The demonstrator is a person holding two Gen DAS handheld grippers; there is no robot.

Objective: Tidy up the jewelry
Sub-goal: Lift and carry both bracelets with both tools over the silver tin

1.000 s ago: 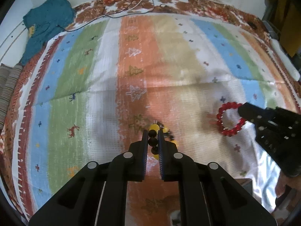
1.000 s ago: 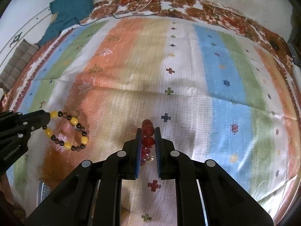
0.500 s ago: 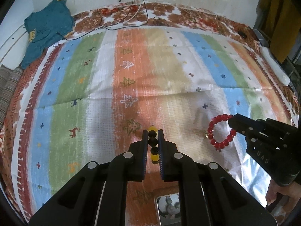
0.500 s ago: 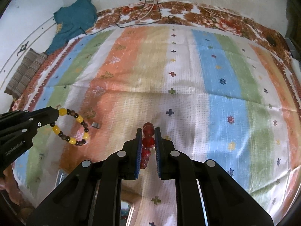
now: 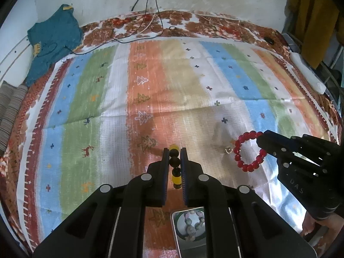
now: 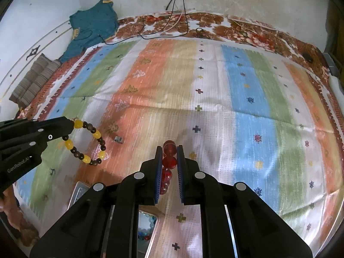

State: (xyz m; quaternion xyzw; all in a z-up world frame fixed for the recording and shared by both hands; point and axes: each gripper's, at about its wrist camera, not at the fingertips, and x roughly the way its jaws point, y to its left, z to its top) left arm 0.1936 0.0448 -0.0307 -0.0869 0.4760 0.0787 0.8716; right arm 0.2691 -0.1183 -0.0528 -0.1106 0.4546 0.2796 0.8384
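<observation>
My left gripper (image 5: 174, 150) is shut on a yellow-and-dark bead bracelet (image 5: 174, 161), held above the striped cloth; the bracelet hangs as a loop in the right wrist view (image 6: 88, 144). My right gripper (image 6: 169, 148) is shut on a red bead bracelet (image 6: 169, 161), which shows as a ring in the left wrist view (image 5: 247, 151). A metal tray (image 5: 175, 232) holding a pale bead bracelet (image 5: 191, 223) lies below the left gripper. In the right wrist view a tray (image 6: 155, 225) with colored beads sits under the right gripper.
A striped cloth (image 5: 182, 81) covers the bed. A teal garment (image 5: 53, 40) lies at the far left corner, with cables (image 5: 150, 21) along the back wall. A small grey piece (image 6: 118, 139) lies on the cloth. Another metal tray edge (image 6: 79, 191) shows at lower left.
Both grippers have risen and drawn back with their bracelets, so more of the bed and the trays below have come into view. Both grips are unchanged.
</observation>
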